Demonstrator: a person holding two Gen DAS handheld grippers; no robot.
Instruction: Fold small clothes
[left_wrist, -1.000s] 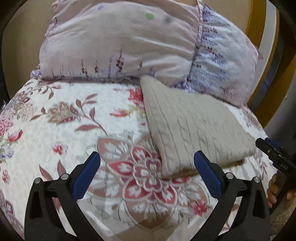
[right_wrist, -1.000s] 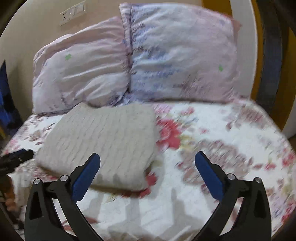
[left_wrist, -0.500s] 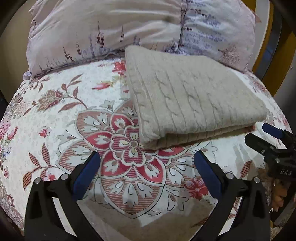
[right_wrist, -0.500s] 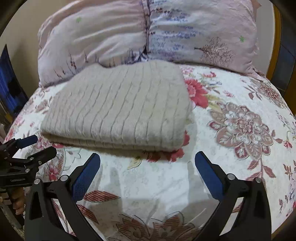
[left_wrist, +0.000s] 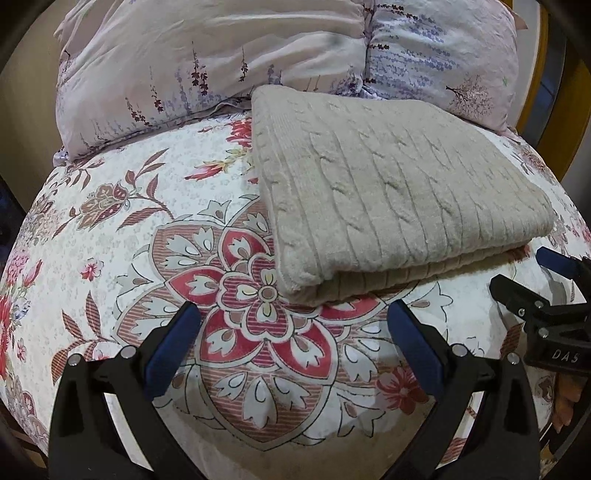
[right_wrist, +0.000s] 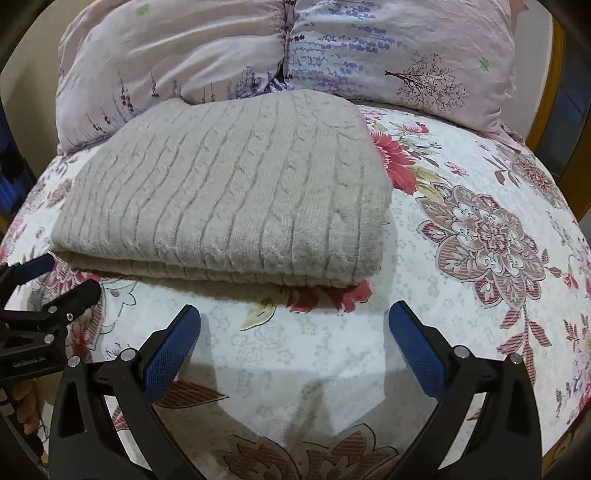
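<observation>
A folded beige cable-knit sweater (left_wrist: 399, 184) lies flat on a bed, on a floral bedsheet (left_wrist: 147, 236) of red, brown and white blooms, its far edge just in front of two pale lilac pillows (right_wrist: 177, 55) propped at the head of the bed. The knit is doubled over, its stacked layers showing along the near edge. The left hand-held gripper (left_wrist: 293, 325) hovers low over the sheet just short of the sweater's near left corner, its blue-padded fingers (left_wrist: 173, 347) spread wide with nothing between them. The right hand-held gripper (right_wrist: 294, 325) hangs just short of the sweater's near right corner, likewise spread wide and holding nothing; only printed cloth shows in the gap. Each gripper appears at the edge of the other's camera view, black with blue tips, close to the sweater's front edge. Part of a person's fingers shows at the lower left of the right wrist view.
</observation>
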